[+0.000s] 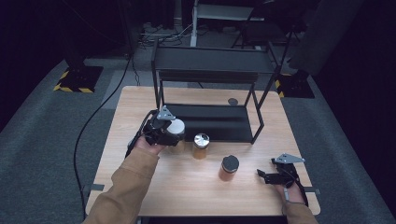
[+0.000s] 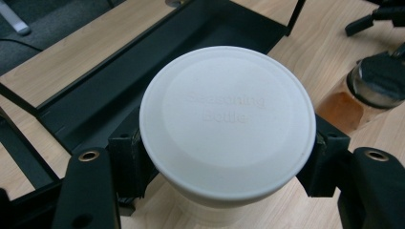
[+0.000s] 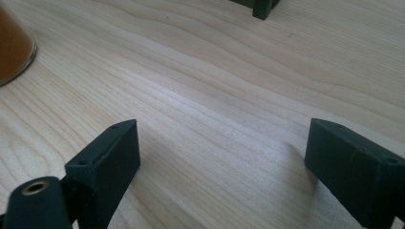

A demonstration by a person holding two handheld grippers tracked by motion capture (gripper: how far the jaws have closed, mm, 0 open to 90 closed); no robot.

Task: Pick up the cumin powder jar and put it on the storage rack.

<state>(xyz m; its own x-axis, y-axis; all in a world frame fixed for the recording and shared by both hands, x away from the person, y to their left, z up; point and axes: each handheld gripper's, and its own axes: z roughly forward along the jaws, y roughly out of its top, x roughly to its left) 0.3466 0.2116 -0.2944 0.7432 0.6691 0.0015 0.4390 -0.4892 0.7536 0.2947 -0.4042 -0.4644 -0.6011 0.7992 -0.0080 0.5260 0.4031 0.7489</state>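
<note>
1. Dark room, grey carpet, light wooden table (image 1: 140, 186) with a black metal shelf rack (image 1: 210, 121) at its far middle.
2. High view: left gripper (image 1: 164, 133) sits near the rack's left front corner, clamped on a white-lidded bottle (image 1: 176, 127). Just right of it stands a silver-lidded jar (image 1: 201, 145) with amber contents; farther right and nearer, a black-lidded jar (image 1: 229, 168). Right gripper (image 1: 273, 176) rests at the near right of the table, well apart from the jars, jaws spread, nothing between them.
3. Left gripper view: white-lidded bottle (image 2: 228, 121) sits between both black jaws, pads pressing its sides under the lid. Embossed lettering on the lid, hard to read. Rack's lower tray (image 2: 119, 86) is behind it, silver-lidded jar (image 2: 377, 86) at right.
4. Right gripper view: right gripper (image 3: 222, 152) jaws apart over bare table wood (image 3: 229, 71), gripping nothing. Edge of an amber jar (image 3: 14, 47) at far left; which jar, can't tell.
</note>
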